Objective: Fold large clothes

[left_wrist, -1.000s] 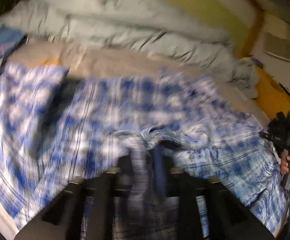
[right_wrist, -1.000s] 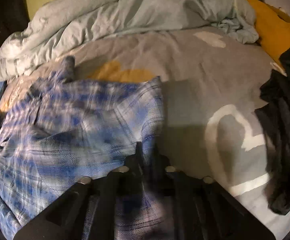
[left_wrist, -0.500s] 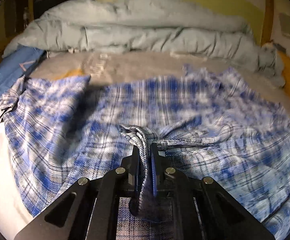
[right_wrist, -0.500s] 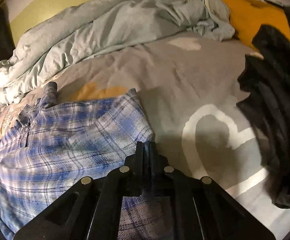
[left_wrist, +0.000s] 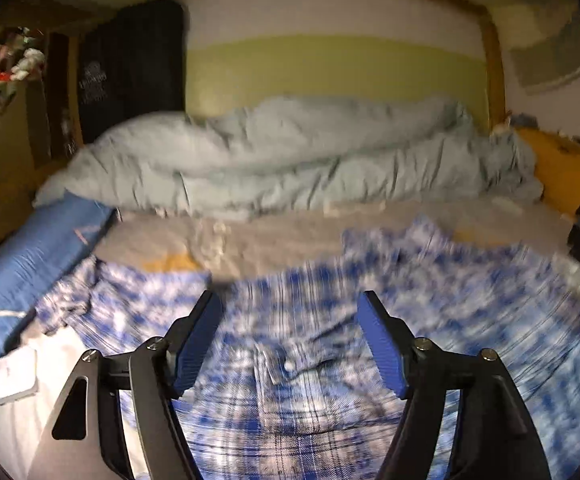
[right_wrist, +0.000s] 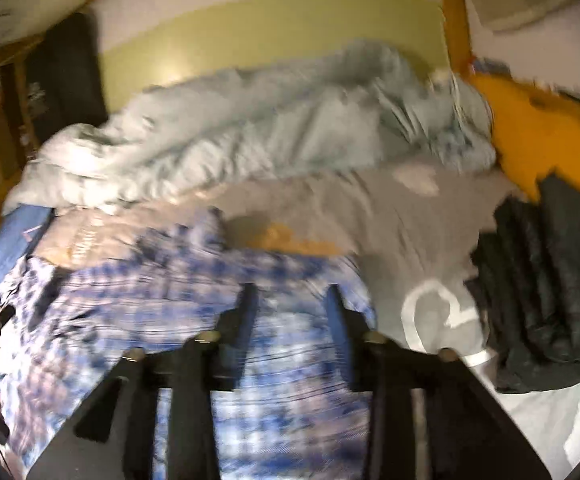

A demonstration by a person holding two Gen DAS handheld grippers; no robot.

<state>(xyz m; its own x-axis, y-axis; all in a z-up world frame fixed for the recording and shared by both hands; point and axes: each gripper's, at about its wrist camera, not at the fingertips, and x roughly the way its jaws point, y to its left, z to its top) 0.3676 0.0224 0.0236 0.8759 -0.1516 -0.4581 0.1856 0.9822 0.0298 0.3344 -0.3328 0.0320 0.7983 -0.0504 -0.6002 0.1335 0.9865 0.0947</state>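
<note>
Your left gripper (left_wrist: 287, 316) and right gripper (right_wrist: 292, 310), fingers spread and empty, hover over the blue-and-white plaid shirt (left_wrist: 430, 300), which lies directly ahead and beneath.

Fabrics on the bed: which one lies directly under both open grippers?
The blue plaid shirt. The light blue duvet is bunched at the far side, and the black garment lies off to the right.

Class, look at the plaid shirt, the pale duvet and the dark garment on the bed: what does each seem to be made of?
Plaid shirt: woven cloth, probably cotton or flannel, matte; printed checks and a button show, though blur hides the weave.
Duvet: soft padded fabric, matte; puffy with fine creases.
Dark garment: looks like thick knit or quilted cloth; ridged folds, but too dim to be sure.
</note>
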